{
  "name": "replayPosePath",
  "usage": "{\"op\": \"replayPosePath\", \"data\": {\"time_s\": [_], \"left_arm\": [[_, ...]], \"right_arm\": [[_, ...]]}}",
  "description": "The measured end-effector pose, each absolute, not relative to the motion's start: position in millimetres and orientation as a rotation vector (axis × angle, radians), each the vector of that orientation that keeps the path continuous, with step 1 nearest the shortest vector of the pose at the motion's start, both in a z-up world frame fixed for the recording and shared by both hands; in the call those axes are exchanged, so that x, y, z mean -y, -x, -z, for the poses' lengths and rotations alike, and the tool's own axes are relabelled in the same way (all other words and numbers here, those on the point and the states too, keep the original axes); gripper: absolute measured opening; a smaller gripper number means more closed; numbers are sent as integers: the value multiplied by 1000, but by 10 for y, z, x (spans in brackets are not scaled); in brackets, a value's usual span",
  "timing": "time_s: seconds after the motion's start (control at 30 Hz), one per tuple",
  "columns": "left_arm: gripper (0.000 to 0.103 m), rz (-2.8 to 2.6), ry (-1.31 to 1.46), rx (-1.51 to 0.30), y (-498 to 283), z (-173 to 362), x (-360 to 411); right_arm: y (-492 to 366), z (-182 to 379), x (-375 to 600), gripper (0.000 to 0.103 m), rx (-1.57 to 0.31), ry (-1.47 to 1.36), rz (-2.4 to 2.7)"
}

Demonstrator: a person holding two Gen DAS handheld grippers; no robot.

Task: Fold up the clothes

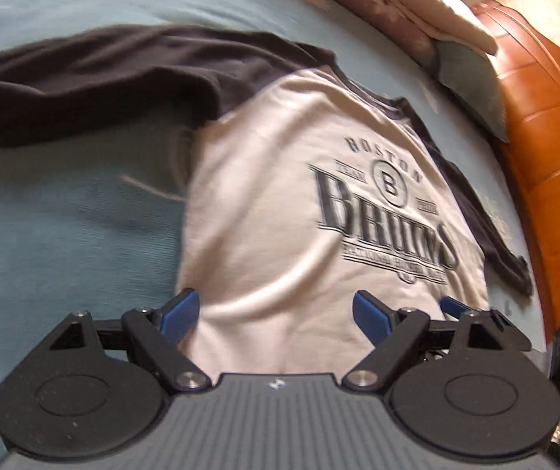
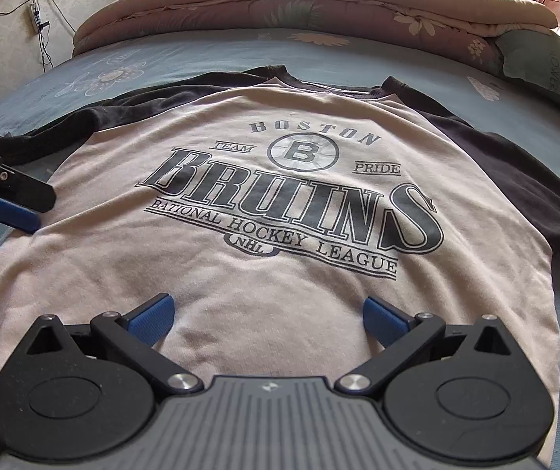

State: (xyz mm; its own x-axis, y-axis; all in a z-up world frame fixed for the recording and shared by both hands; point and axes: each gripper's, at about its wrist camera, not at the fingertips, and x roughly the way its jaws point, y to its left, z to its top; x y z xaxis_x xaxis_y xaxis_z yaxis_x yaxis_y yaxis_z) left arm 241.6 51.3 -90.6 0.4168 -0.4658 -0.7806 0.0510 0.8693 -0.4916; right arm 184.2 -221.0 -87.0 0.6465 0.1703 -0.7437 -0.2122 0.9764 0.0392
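The shirt (image 2: 280, 235) is lying flat, print up, on the bed (image 2: 201, 58), its dark sleeves spreading to either side. The left gripper (image 1: 276, 315) is hovering wide open above the shirt's hem, gripping nothing. The right gripper (image 2: 268, 313) is hovering above the shirt's lower middle, jaws wide apart, also empty.

Daylight from the window behind my bed washes out the folded floral quilt (image 2: 319, 11) in the right wrist view, which stays sharp. My left wrist view smears with motion blur across the cream-and-black printed shirt (image 1: 280, 215). Fisheye bending curves both frames' edges.
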Motion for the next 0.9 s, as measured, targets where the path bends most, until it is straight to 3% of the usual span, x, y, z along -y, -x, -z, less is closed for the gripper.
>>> {"op": "replayPosePath", "data": {"time_s": [0.2, 0.5, 0.9], "left_arm": [[91, 487, 353, -985, -2159, 573, -140], [91, 377, 370, -1067, -1773, 1011, -2], [91, 491, 15, -1002, -1296, 876, 481]], "right_arm": [[-1841, 871, 2209, 103, -844, 54, -219], [-1768, 821, 2325, 103, -865, 19, -264], [-851, 582, 2756, 103, -923, -73, -238]]}}
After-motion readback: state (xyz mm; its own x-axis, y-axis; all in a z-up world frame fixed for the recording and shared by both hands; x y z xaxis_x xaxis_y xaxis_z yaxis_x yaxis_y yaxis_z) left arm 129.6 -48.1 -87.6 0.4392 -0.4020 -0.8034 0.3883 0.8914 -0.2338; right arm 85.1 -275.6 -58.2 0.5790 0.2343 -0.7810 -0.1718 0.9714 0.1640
